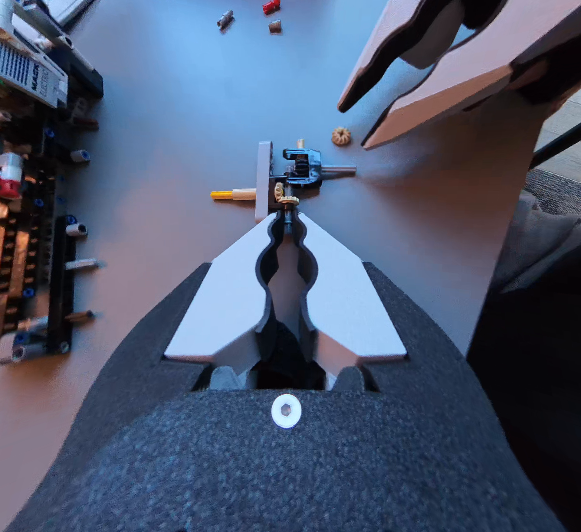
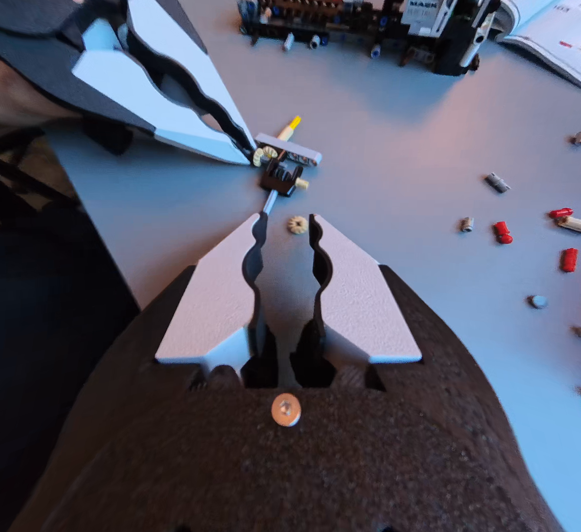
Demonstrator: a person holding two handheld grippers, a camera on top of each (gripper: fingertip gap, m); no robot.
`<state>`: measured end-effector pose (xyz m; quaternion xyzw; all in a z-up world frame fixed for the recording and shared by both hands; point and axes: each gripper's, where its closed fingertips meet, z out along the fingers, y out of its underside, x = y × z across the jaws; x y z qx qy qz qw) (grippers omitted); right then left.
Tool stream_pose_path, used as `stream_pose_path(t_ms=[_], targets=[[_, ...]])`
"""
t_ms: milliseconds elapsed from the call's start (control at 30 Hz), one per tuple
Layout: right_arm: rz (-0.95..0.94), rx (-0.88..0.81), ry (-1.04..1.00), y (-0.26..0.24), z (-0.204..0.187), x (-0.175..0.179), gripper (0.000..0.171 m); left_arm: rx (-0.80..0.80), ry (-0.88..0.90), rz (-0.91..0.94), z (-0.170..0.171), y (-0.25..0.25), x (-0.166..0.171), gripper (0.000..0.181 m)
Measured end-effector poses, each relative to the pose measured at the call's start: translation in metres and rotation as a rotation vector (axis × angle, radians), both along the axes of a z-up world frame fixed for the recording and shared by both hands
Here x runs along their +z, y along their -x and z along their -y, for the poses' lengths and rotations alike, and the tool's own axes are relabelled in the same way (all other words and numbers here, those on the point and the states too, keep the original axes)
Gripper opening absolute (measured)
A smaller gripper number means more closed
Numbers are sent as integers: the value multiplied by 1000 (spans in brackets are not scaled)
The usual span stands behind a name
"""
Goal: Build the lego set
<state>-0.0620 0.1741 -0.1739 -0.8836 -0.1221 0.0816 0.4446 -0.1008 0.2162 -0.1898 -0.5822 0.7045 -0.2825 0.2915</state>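
At the centre of the left wrist view, the small gear assembly is being pinched by its dark axle in the left tool, tips nearly together, low on the tabletop. The right tool is being held apart, empty, around the loose tan gear. Such a thin grip is being judged risky: the assembly could be twisted or the axle pulled out. The gear could be nudged away.
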Motion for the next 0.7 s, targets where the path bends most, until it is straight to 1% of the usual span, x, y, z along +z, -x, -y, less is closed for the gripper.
stream_pose_path(t_ms=[33,100,200,267,333,400,467,533,633,700], targets=[[-23,0,-8,7,3,2,28,20,-6,-1,1,5,0,2],[-25,-19,-14,18,8,1,32,75,-32,3,1,16,0,3],[20,-62,-85,33,14,9,28,146,-83,9,-1,31,0,3],[2,-69,-103,44,16,13,25,138,-113,13,1,37,0,3],[-73,-44,-62,58,16,8,26,103,-134,18,3,41,0,3],[-94,-36,-19,63,11,3,28,71,-132,20,4,44,0,3],[-47,-33,3,64,3,-3,28,79,-90,13,2,45,0,3],[-35,-28,54,67,0,-10,27,72,-10,20,3,44,2,3],[-35,-60,63,64,-5,-8,22,42,121,125,7,40,22,2],[-79,-79,46,63,-13,-2,20,8,207,191,11,37,36,2]])
